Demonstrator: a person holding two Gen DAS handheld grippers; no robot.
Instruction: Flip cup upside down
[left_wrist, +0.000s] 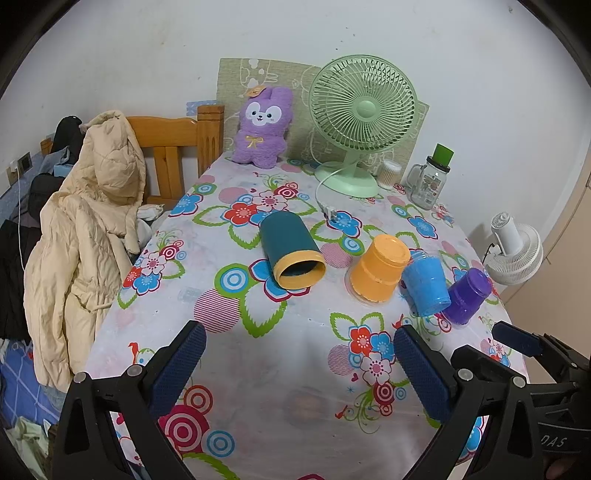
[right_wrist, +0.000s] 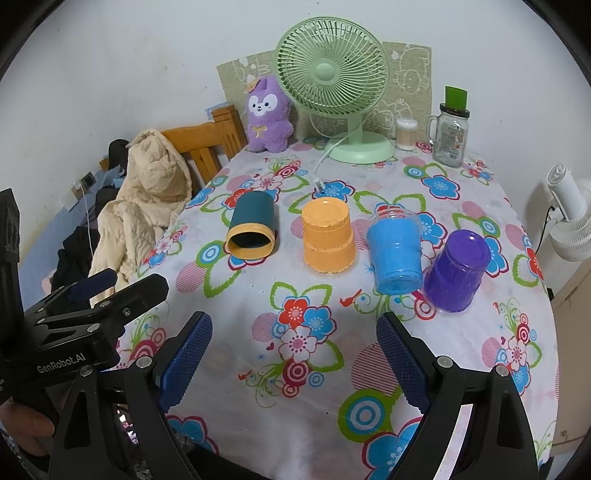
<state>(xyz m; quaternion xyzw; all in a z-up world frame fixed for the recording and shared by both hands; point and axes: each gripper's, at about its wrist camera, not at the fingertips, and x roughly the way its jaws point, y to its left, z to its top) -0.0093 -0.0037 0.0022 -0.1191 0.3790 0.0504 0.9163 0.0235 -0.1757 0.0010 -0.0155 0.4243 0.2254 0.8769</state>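
Observation:
A dark teal cup with a yellow rim (left_wrist: 290, 251) (right_wrist: 251, 229) lies on its side on the flowered tablecloth, mouth toward me. To its right an orange cup (left_wrist: 380, 271) (right_wrist: 328, 236) and a purple cup (left_wrist: 466, 295) (right_wrist: 456, 273) stand upside down. A blue cup (left_wrist: 426, 286) (right_wrist: 397, 256) between them is base up and tilted; I cannot tell whether it lies or stands. My left gripper (left_wrist: 299, 350) is open and empty, short of the teal cup. My right gripper (right_wrist: 293, 339) is open and empty, short of the orange and blue cups.
A green desk fan (left_wrist: 360, 122) (right_wrist: 332, 81) with its cord, a purple plush toy (left_wrist: 262, 127), a cotton swab jar (right_wrist: 406, 133) and a glass mug jar (left_wrist: 428, 181) stand at the back. A wooden chair with a beige coat (left_wrist: 88, 229) is left; a white fan (left_wrist: 513, 254) right.

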